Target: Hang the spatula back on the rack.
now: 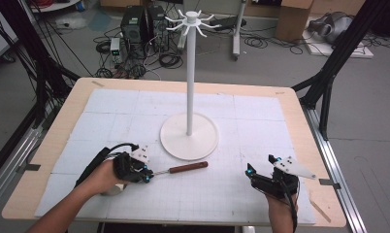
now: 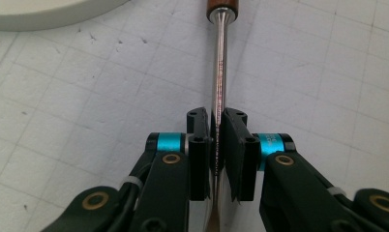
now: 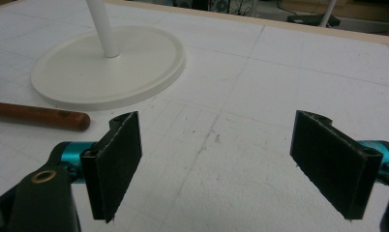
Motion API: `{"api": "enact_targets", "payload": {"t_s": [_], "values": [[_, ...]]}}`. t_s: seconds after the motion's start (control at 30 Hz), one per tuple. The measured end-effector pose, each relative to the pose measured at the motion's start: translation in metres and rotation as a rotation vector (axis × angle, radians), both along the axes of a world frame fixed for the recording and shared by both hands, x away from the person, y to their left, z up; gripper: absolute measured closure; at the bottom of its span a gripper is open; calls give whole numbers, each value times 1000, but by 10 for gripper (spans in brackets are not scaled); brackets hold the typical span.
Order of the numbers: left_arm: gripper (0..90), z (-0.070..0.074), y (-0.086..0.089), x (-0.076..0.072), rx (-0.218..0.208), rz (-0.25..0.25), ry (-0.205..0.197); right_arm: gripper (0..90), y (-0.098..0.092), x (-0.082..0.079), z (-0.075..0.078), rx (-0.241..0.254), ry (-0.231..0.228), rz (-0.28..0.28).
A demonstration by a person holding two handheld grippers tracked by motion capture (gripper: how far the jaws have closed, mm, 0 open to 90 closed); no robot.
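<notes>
I'm clamping the left gripper (image 2: 216,140) on the metal shaft of the utensil (image 1: 179,169), lower centre of frame on the bench (image 1: 300,121), handle pointing right toward my right gripper (image 3: 216,164), jaws spread wide, empty.

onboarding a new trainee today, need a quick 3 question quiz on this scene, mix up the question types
1. True or false: the left hand-held gripper is shut on the metal shaft of the wooden-handled tool.
2. Multiple choice: the right hand-held gripper is
A. shut on the tool's handle
B. open, holding nothing
C. clamped on the white stand's pole
3. Fill in: the tool's wooden handle lies on the mat just in front of the white stand's round ____.

Key
1. True: in the left gripper view both jaws press against the shiny shaft.
2. B: its jaws stand wide apart above the gridded mat.
3. Base: the handle lies beside it, not on it.
</notes>
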State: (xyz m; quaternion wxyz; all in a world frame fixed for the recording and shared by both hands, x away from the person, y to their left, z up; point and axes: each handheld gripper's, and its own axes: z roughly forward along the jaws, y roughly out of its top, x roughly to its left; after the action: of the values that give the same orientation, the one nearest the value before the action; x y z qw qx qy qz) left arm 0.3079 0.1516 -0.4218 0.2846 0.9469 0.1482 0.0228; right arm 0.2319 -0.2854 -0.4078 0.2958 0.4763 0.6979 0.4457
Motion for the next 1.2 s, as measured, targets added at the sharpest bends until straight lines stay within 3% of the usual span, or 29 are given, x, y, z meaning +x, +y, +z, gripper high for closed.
{"api": "enact_targets", "payload": {"t_s": [0.4, 0.9, 1.2], "values": [[841, 0, 0, 0, 5, -44, -12, 195, -1, 1, 0, -3, 6, -2], [842, 2, 2, -2, -12, -32, -6, 196, -5, -2, 0, 11, 7, -18], [843, 8, 8, -6, -75, -6, -16, 196, -6, -2, 0, 12, 1, -21]]}}
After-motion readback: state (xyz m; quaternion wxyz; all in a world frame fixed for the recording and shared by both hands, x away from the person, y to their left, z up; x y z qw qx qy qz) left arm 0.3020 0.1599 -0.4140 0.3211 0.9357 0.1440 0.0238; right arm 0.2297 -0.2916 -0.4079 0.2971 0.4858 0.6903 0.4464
